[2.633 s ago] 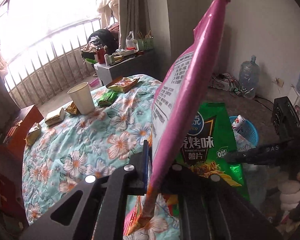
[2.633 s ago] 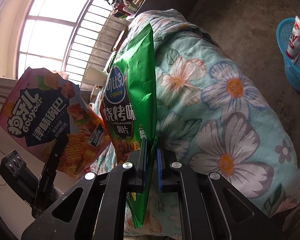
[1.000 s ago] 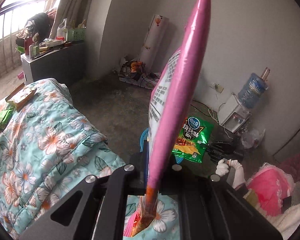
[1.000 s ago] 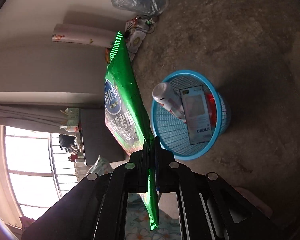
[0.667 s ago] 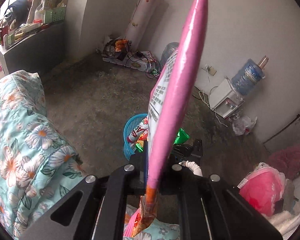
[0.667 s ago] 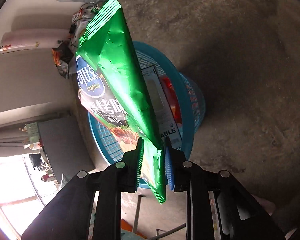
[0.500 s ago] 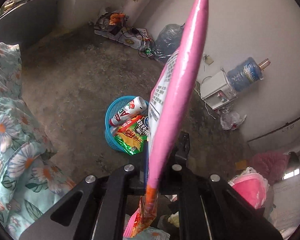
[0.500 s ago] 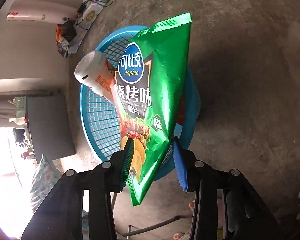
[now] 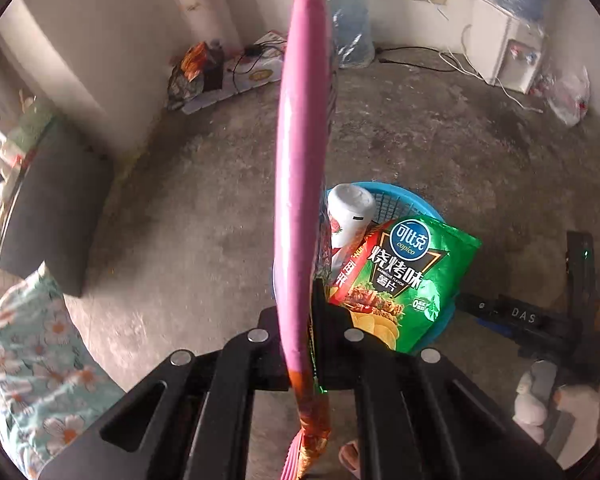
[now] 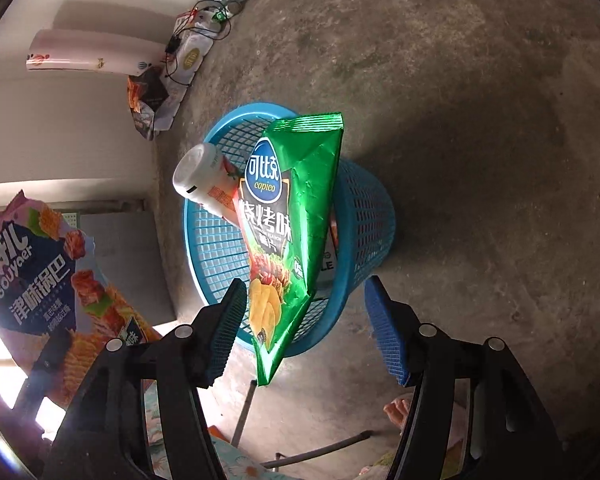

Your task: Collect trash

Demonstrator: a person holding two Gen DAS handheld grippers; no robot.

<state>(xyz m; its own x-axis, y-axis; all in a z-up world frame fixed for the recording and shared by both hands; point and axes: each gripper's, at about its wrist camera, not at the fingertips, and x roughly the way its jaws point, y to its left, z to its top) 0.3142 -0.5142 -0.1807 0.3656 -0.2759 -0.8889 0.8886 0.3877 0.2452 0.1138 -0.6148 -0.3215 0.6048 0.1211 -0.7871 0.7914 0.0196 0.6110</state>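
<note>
My left gripper (image 9: 306,312) is shut on a pink snack bag (image 9: 302,152), held upright and edge-on above the floor; the bag also shows in the right wrist view (image 10: 40,276). My right gripper (image 10: 306,328) is open and empty. A green chip bag (image 10: 292,224) lies loose across the rim of the blue mesh basket (image 10: 364,216), between and just beyond the blue pads (image 10: 384,332). In the left wrist view the green bag (image 9: 404,280) rests on the basket (image 9: 404,200). A white bottle (image 10: 204,184) leans inside the basket.
The basket stands on a bare concrete floor (image 10: 480,128). A floral quilt (image 9: 24,360) lies at the lower left and a dark cabinet (image 9: 52,204) beside it. Cables, bags and water jugs (image 9: 348,28) line the far wall. A water dispenser (image 9: 504,48) stands at the back right.
My right gripper has opened wide and let go of the green chip bag, which now rests on the basket. My left gripper has swung toward the basket with the pink bag.
</note>
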